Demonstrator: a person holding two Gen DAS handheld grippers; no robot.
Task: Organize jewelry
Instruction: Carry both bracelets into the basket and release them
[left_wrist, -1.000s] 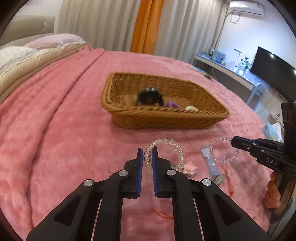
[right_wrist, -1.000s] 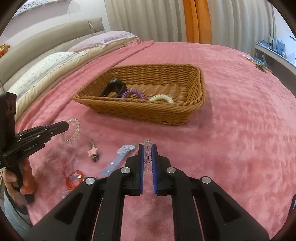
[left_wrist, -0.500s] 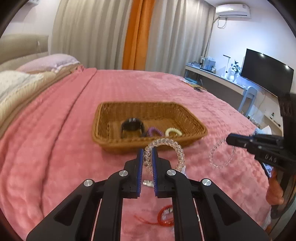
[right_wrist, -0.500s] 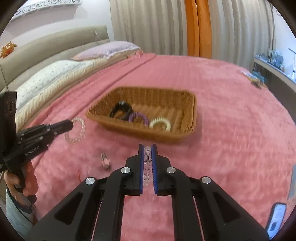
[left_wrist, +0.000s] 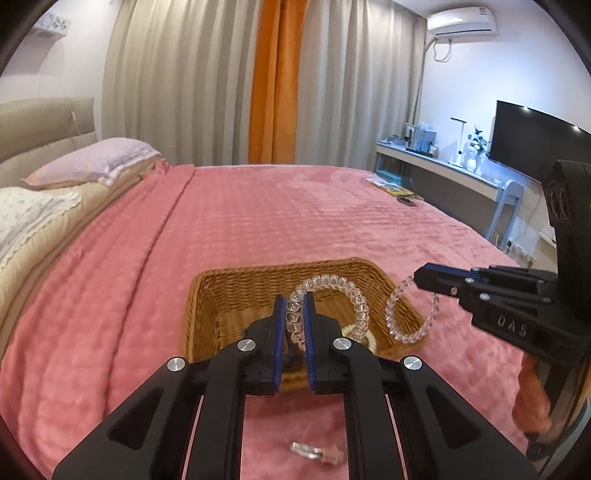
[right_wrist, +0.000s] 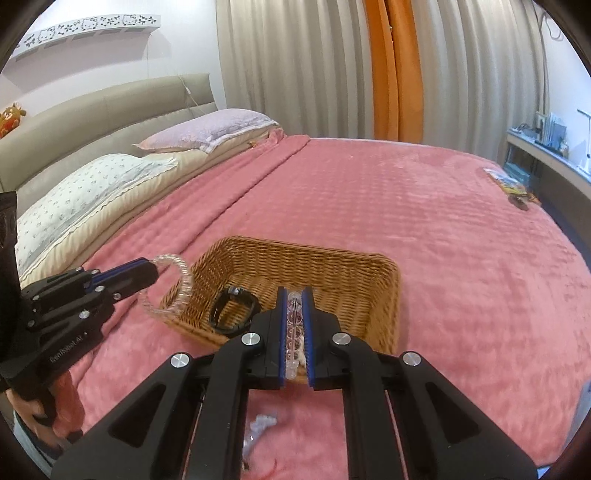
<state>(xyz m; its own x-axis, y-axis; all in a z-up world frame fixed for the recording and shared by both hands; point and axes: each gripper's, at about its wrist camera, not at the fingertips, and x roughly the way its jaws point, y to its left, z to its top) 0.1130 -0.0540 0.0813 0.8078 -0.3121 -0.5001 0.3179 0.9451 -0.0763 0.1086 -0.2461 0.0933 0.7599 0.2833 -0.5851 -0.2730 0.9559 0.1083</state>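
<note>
Wicker basket: left tool clamps chunky clear bracelet, right tool clamps slim bead bracelet, both above it, apparently for dropping in.

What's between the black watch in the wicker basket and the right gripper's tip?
Only bare woven floor of the wicker basket, in the right wrist view: the black watch lies just left of the right gripper, which is clamping a clear bead bracelet.
</note>
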